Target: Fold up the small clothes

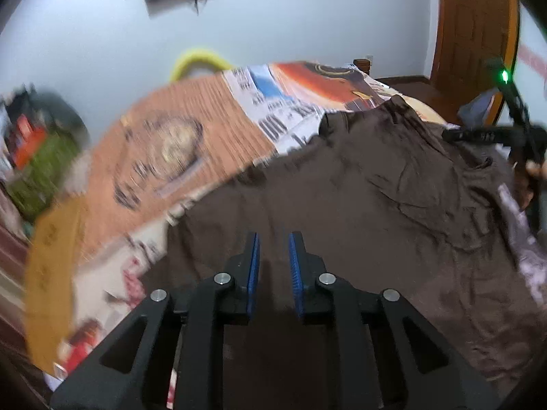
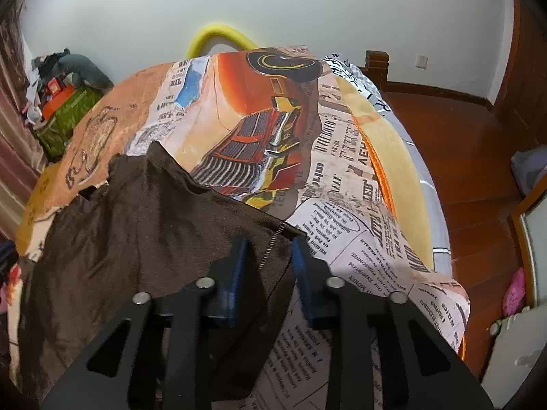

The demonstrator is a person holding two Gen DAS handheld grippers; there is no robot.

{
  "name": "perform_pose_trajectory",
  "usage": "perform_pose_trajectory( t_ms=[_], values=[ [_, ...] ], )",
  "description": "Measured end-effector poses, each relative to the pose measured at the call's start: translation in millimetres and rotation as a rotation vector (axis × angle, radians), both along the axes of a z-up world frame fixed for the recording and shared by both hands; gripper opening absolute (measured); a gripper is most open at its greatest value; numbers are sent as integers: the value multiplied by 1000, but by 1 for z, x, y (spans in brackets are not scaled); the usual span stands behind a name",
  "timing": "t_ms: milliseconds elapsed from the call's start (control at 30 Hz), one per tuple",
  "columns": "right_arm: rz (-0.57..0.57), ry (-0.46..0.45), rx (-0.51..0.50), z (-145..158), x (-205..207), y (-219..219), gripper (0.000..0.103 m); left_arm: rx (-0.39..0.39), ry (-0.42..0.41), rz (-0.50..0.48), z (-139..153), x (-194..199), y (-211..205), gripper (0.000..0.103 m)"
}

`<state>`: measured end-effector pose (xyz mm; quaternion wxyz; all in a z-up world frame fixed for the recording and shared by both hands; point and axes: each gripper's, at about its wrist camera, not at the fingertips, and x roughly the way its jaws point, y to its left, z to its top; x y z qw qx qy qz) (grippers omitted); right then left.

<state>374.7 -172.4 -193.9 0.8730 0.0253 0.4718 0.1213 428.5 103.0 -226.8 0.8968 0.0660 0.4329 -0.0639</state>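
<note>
A dark brown garment [image 1: 359,205] lies spread on the bed; it also shows in the right wrist view [image 2: 143,225]. My left gripper [image 1: 273,242] hovers over the garment's near part with its blue pads apart and nothing between them. My right gripper [image 2: 270,246] is open, its fingers standing either side of the garment's right corner, where a stitched seam runs. I cannot tell whether the pads touch the cloth. The right gripper also shows at the far right of the left wrist view [image 1: 451,135].
The bed carries a printed cover [image 2: 307,157] with a red car and newsprint. A yellow hoop [image 2: 222,37] stands at the bed's far end. Cluttered bags [image 2: 65,102] lie at left. Wooden floor [image 2: 461,157] and a door [image 1: 475,27] are at right.
</note>
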Motion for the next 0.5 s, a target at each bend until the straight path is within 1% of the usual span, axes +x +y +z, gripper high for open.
perform_pose_trajectory(
  t_ms=[33, 67, 133, 200, 267, 300, 367, 433, 500],
  values=[
    [6, -5, -8, -1, 0, 0, 11, -49, 9, 20, -4, 0, 4, 31],
    [14, -9, -13, -1, 0, 0, 11, -106, 12, 39, 0, -1, 15, 35],
    [24, -15, -10, 0, -1, -2, 9, -204, -19, 83, 12, -10, 36, 54],
    [25, -20, 0, 1, -1, -3, 7, -231, -61, 152, 26, -17, 56, 61],
    [25, -24, 19, 2, -1, -4, 6, -220, -90, 205, 37, -21, 73, 63],
    [23, -28, 29, 3, -2, -6, 5, -195, -102, 248, 41, -21, 84, 65],
    [23, -31, 50, 5, -3, -6, 5, -140, -107, 311, 42, -25, 96, 66],
    [20, -39, 66, 8, -6, -6, 5, -94, -93, 362, 37, -21, 111, 67],
    [24, -54, 80, 14, -9, -6, 5, -75, -59, 410, 23, -17, 127, 68]
  ],
)
